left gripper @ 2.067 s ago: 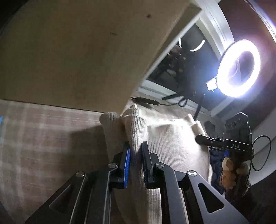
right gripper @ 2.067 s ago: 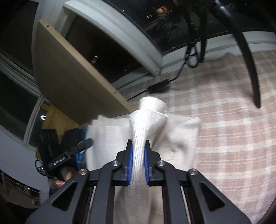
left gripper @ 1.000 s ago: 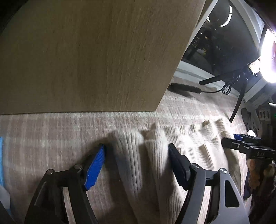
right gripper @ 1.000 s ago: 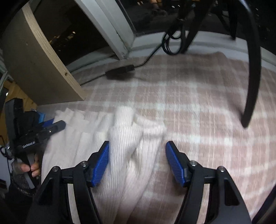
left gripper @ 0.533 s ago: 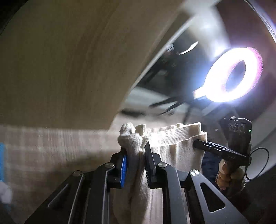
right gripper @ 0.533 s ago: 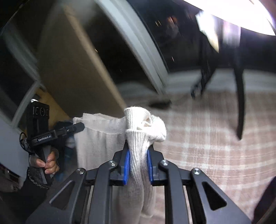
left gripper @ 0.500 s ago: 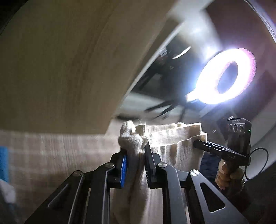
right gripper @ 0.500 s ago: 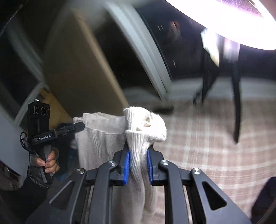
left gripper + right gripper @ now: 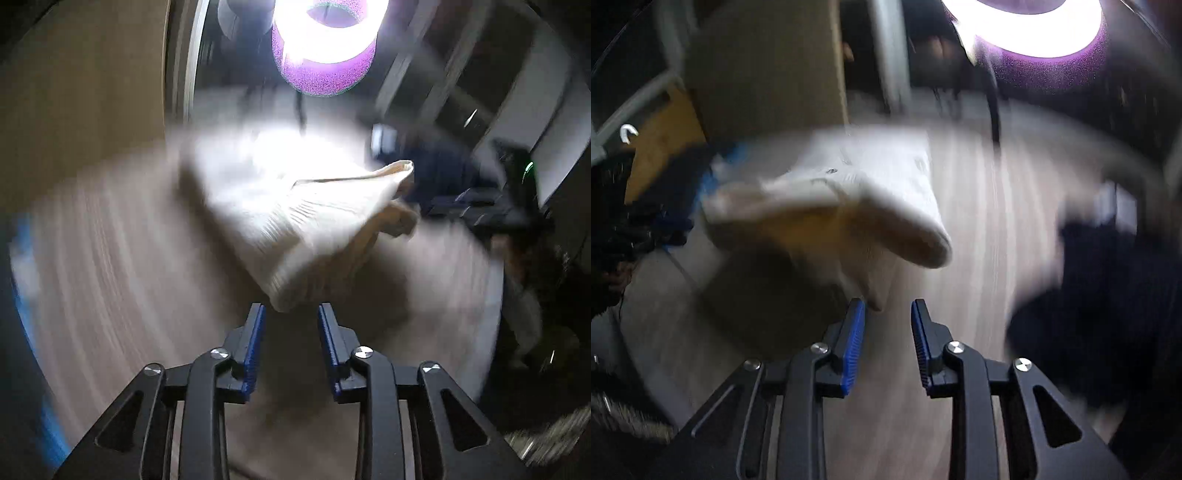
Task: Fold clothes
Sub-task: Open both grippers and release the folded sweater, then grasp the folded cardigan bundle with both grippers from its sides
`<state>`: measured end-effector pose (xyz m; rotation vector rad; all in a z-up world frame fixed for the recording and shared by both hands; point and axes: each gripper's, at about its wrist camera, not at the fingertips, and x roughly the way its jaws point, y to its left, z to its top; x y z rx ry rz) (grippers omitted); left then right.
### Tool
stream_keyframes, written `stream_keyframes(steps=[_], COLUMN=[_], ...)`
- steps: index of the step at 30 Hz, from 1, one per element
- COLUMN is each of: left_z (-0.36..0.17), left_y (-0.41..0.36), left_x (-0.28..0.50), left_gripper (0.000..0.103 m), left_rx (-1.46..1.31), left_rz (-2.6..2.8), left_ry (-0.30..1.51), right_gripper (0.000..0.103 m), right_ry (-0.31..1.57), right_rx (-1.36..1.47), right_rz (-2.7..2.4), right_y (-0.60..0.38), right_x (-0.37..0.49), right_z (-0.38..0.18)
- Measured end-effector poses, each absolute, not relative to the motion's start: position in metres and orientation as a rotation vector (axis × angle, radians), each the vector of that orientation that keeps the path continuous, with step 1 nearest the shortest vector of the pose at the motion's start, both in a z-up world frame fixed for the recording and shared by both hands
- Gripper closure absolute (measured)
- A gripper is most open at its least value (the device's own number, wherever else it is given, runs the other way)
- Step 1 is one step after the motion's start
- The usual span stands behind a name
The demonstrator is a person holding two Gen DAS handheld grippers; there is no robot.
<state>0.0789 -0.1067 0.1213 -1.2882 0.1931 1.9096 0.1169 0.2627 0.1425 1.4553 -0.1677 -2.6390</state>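
Observation:
Both views are smeared by fast motion. A cream ribbed knit garment point(image 9: 295, 218) hangs loose just beyond my left gripper point(image 9: 290, 332), which is open and empty with its blue pads apart. The same garment point(image 9: 849, 206) shows in the right wrist view, bunched just ahead and left of my right gripper point(image 9: 888, 328), also open and empty. The garment's lower corner nearly touches the left finger point(image 9: 855, 325) of the right gripper. The other gripper shows blurred at right in the left wrist view point(image 9: 491, 214).
A plaid beige cloth point(image 9: 990, 236) covers the surface under the garment. A bright ring light point(image 9: 325, 40) glares overhead, also in the right wrist view point(image 9: 1027, 26). A wooden board point(image 9: 768, 74) stands behind. A dark shape point(image 9: 1100, 288) lies at right.
Both grippers held the garment shut half a second ago. Now both have opened and let it go, and it is dropping away in front of them amid fast motion.

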Motion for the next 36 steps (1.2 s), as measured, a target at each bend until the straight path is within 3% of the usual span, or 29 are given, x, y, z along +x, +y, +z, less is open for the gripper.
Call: stream_keyframes(steps=[1, 5, 11, 17, 22, 24, 26, 28, 36], left_z=[0.113, 0.111, 0.111, 0.115, 0.162, 0.187, 0.203, 0.205, 0.113], left_y=[-0.117, -0.130, -0.099, -0.074, -0.086, -0.100, -0.112, -0.116, -0.081], left_x=[0.086, 0.089, 0.075, 0.061, 0.043, 0.033, 0.021, 0.010, -0.028], left_gripper=[0.082, 0.082, 0.082, 0.079, 0.079, 0.068, 0.045, 0.045, 0.047], left_rx=[-1.329, -1.320, -1.175, -1.156, -1.171, -1.170, -1.182, -1.192, -1.461], left_rz=[1.915, 1.993, 2.049, 1.988, 1.953, 1.949, 1.957, 1.989, 1.993], left_ry=[0.179, 0.071, 0.155, 0.116, 0.015, -0.031, -0.091, -0.122, -0.227], right_gripper=[0.077, 0.077, 0.076, 0.076, 0.076, 0.076, 0.076, 0.073, 0.073], right_ry=[-0.202, -0.344, -0.136, -0.518, -0.593, -0.624, -0.660, -0.564, -0.464], right_rx=[1.538, 1.453, 1.404, 1.475, 1.400, 1.317, 1.244, 1.235, 1.573], right_rz=[-2.609, -2.562, -2.550, -2.501, -2.480, -2.494, -2.489, -2.570, -2.469], right_y=[0.265, 0.247, 0.191, 0.235, 0.263, 0.278, 0.294, 0.301, 0.295], right_x=[0.133, 0.142, 0.112, 0.082, 0.091, 0.098, 0.099, 0.092, 0.033], right_z=[0.127, 0.148, 0.156, 0.138, 0.183, 0.214, 0.238, 0.247, 0.141])
